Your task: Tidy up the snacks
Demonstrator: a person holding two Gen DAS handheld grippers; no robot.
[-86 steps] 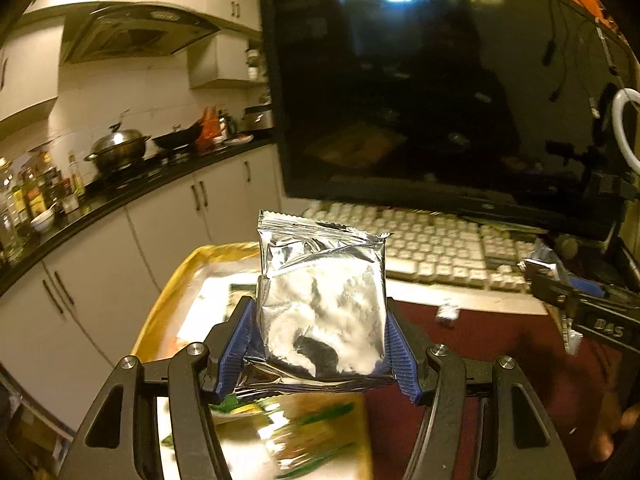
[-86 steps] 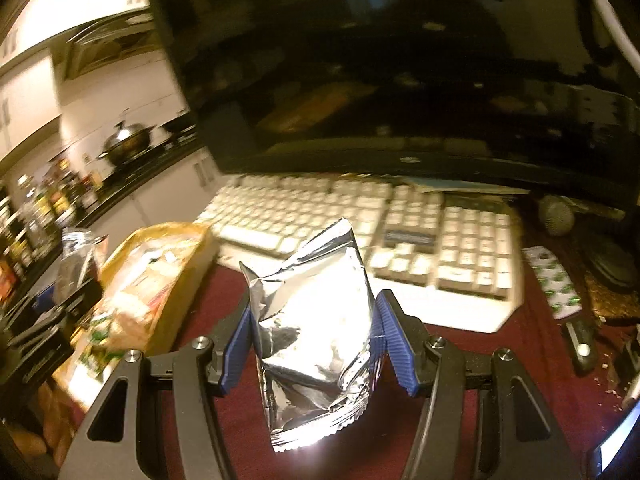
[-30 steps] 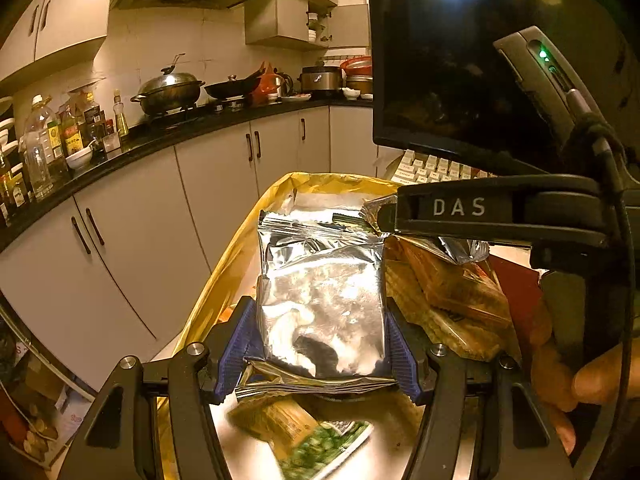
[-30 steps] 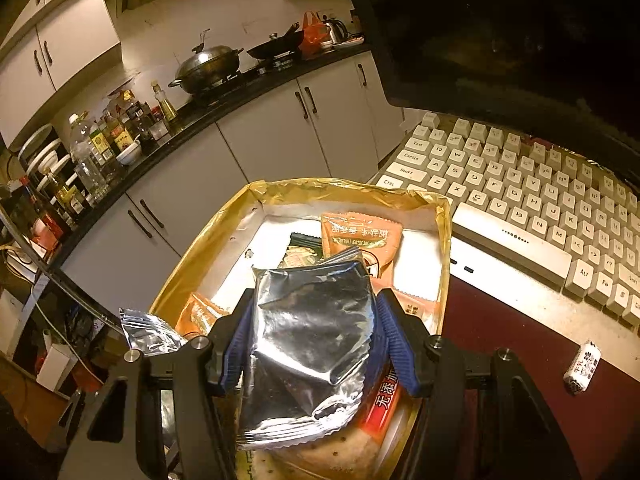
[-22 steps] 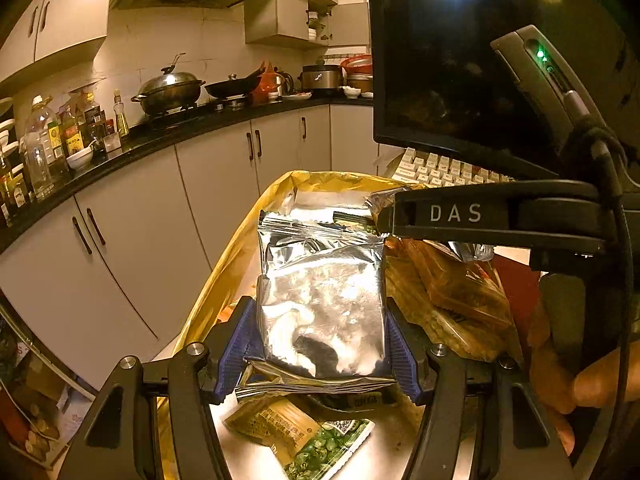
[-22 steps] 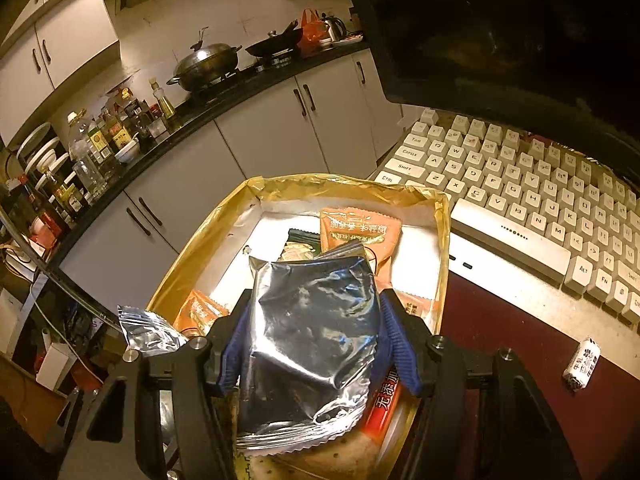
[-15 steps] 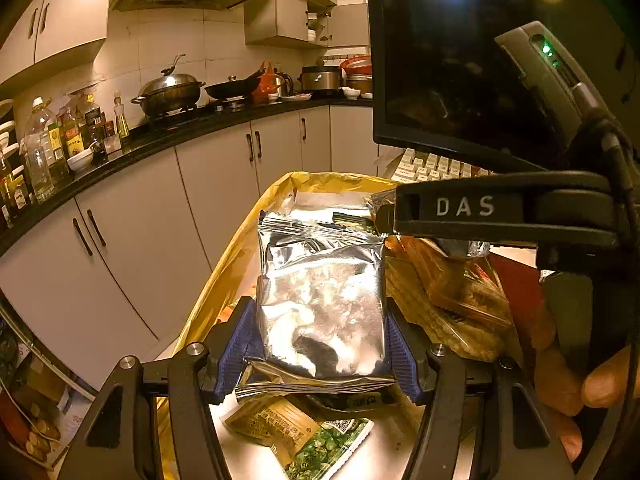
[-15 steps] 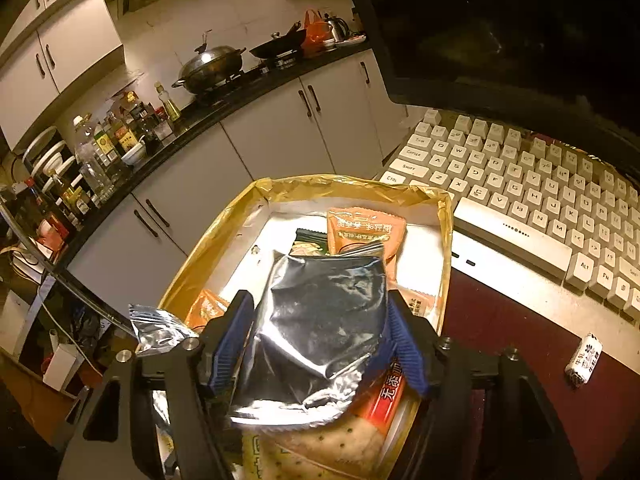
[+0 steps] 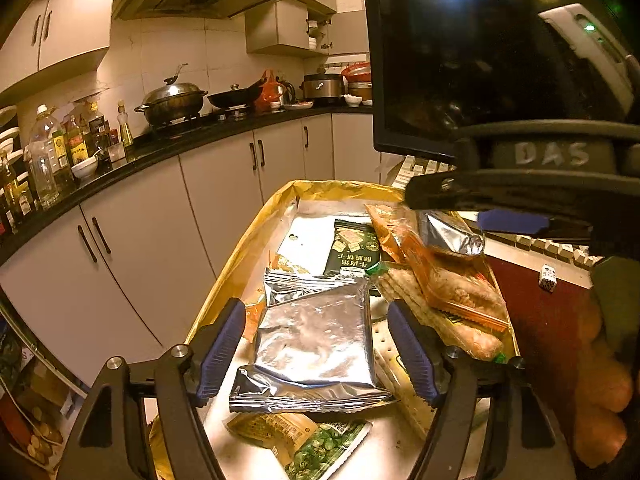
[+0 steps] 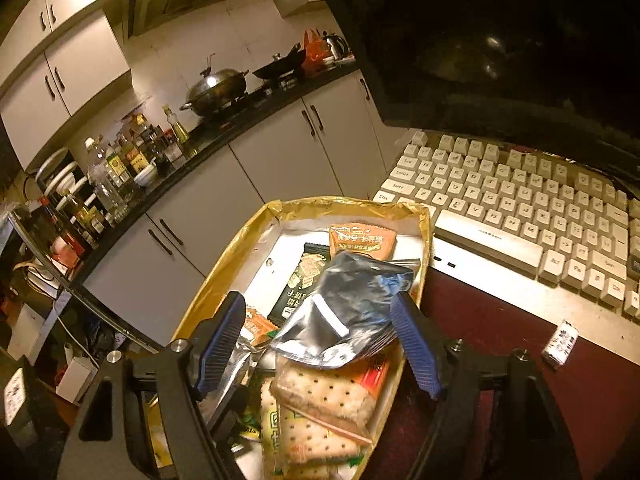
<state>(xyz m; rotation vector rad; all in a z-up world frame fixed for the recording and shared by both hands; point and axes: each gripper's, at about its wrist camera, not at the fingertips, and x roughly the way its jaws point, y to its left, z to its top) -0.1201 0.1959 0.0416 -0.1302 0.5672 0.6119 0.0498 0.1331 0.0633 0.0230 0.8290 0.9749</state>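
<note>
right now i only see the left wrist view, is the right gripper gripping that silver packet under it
Observer: No. In the right wrist view the right gripper has its jaws opening: one pad stands clear of the silver packet, and the other sits only at its edge.
Operator: so what's holding the packet up
Observer: Its near end lies on the cracker packet, inside the gold tray.
</note>
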